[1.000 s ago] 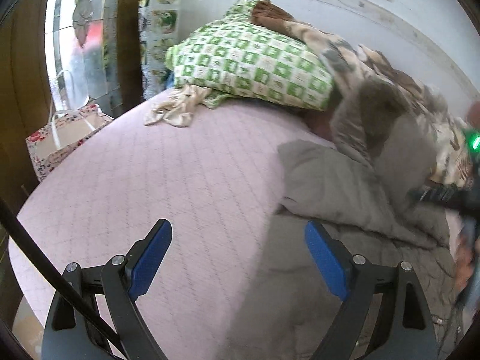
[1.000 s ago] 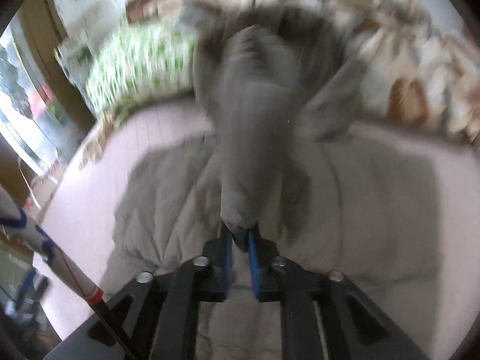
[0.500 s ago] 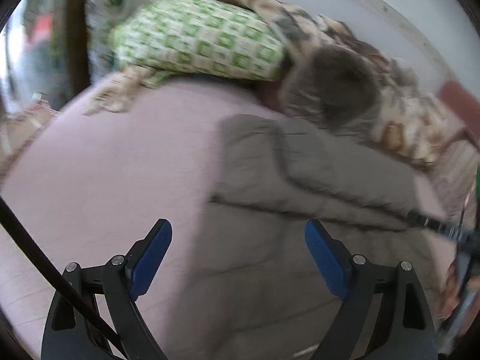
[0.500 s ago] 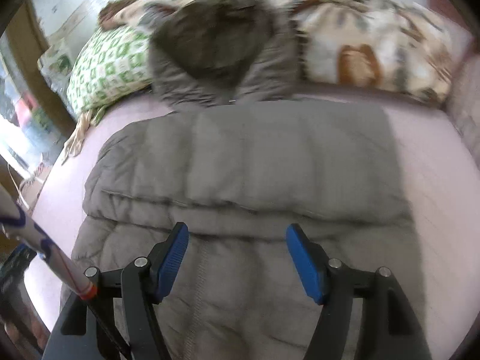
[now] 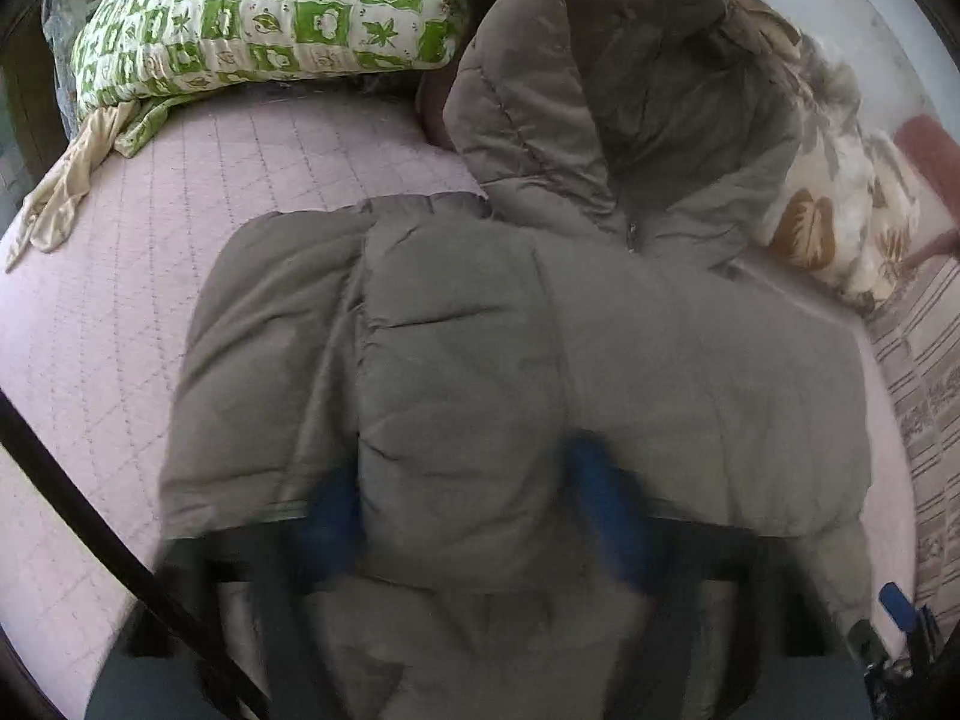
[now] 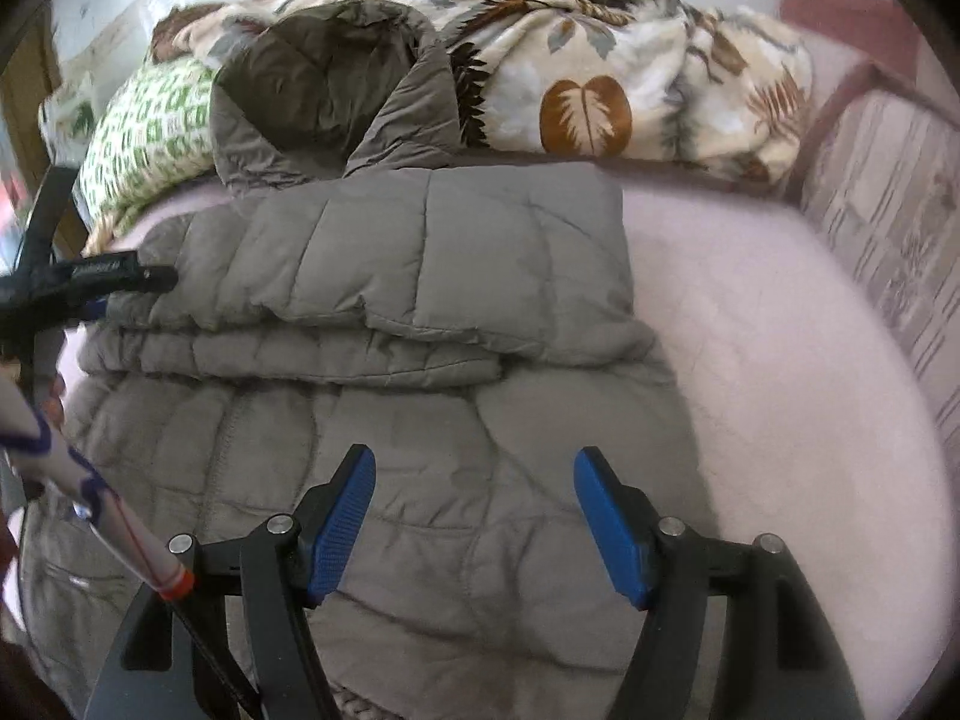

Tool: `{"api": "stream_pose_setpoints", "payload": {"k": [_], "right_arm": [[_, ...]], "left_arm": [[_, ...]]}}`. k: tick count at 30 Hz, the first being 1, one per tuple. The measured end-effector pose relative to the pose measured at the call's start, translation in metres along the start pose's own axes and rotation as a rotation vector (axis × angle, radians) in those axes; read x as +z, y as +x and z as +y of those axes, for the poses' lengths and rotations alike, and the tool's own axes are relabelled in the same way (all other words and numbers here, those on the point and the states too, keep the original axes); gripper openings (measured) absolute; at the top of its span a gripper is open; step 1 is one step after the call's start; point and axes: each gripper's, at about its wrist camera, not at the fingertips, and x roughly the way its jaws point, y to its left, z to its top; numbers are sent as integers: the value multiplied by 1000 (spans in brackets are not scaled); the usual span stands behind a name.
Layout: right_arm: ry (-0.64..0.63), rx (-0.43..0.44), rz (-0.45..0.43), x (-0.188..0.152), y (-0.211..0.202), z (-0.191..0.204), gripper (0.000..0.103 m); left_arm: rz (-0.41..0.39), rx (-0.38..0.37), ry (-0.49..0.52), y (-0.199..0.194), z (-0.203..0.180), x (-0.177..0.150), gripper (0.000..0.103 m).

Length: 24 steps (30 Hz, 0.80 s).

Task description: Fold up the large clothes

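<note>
A grey hooded puffer jacket (image 6: pixel 420 420) lies flat on the pink bed sheet (image 6: pixel 780 360), one part folded across its chest and the hood (image 5: pixel 630 90) propped against the bedding behind. My left gripper (image 5: pixel 468 516) is low over the jacket's left side. Its blurred blue pads (image 5: pixel 333 516) are closing and press on a puffy fold of the jacket (image 5: pixel 468 420) that bulges between them. In the right wrist view the left gripper (image 6: pixel 120 282) sits at the folded edge. My right gripper (image 6: pixel 474 516) hovers open over the jacket's lower half, with nothing between its fingers.
A green-and-white pillow (image 5: pixel 270 12) and a leaf-print blanket (image 6: pixel 600 72) line the back of the bed. A beige cloth (image 5: pixel 60 192) lies at the far left. A striped cushion (image 6: pixel 888 228) borders the right side. Bare pink sheet shows on both sides of the jacket.
My right gripper let go of the jacket part it was lifting and opened; that part now lies folded flat. My left gripper swung right over the jacket and its jaws closed in on a fold.
</note>
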Motion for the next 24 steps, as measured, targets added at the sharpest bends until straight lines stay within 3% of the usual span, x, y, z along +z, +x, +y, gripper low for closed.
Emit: {"api": "stream_pose_setpoints", "payload": {"k": [2, 9, 14, 19, 24], "right_arm": [[-38, -48, -25, 2, -4, 3, 73], [-85, -100, -103, 2, -31, 15, 75], [-99, -119, -187, 1, -53, 22, 77], [-123, -159, -206, 1, -56, 29, 78], [-129, -213, -198, 0, -54, 30, 78]], "left_arm": [[-26, 27, 6, -8, -3, 1, 38], [-53, 143, 53, -14, 0, -10, 36], [-79, 161, 1, -15, 6, -16, 51], [-130, 221, 45, -47, -2, -29, 57], [-219, 275, 131, -91, -19, -55, 71]]}}
